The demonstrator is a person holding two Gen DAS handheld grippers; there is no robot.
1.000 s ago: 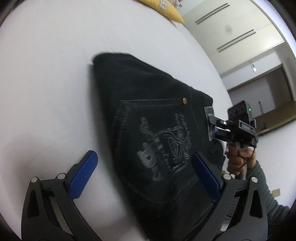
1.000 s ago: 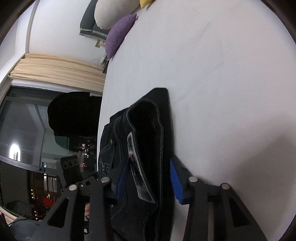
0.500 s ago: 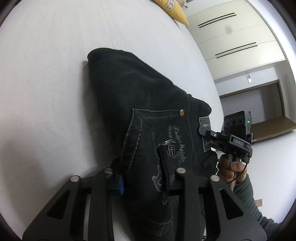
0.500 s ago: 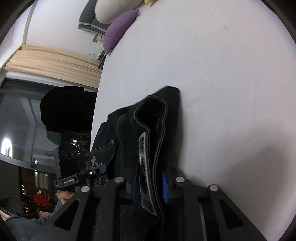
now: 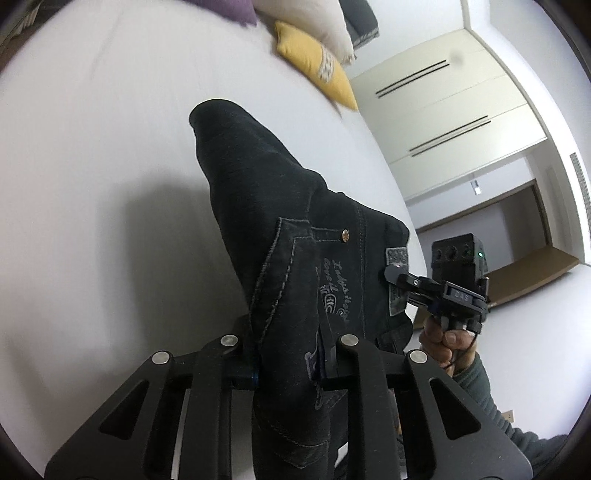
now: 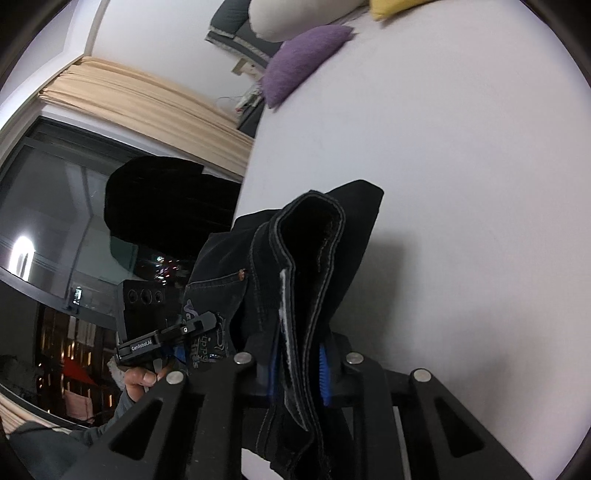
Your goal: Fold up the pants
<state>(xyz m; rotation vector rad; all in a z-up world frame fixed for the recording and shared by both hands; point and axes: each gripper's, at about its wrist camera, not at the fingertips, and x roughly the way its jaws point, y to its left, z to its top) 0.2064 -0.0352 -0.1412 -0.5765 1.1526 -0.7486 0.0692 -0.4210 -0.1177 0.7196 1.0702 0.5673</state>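
The folded black pants hang over the white bed, their far end drooping toward the sheet. My left gripper is shut on the pants near the back pocket with grey embroidery. My right gripper is shut on the waistband edge of the pants. The right gripper also shows in the left wrist view, at the waistband patch. The left gripper shows in the right wrist view, at the pocket side.
The white bed sheet spreads under the pants. A yellow pillow and a purple pillow lie at the head end with a white pillow. A dark window and wardrobe doors stand beyond.
Both grippers closed on the pants, the left from wide open, then lifted the near end off the bed. The pillows have come into view.
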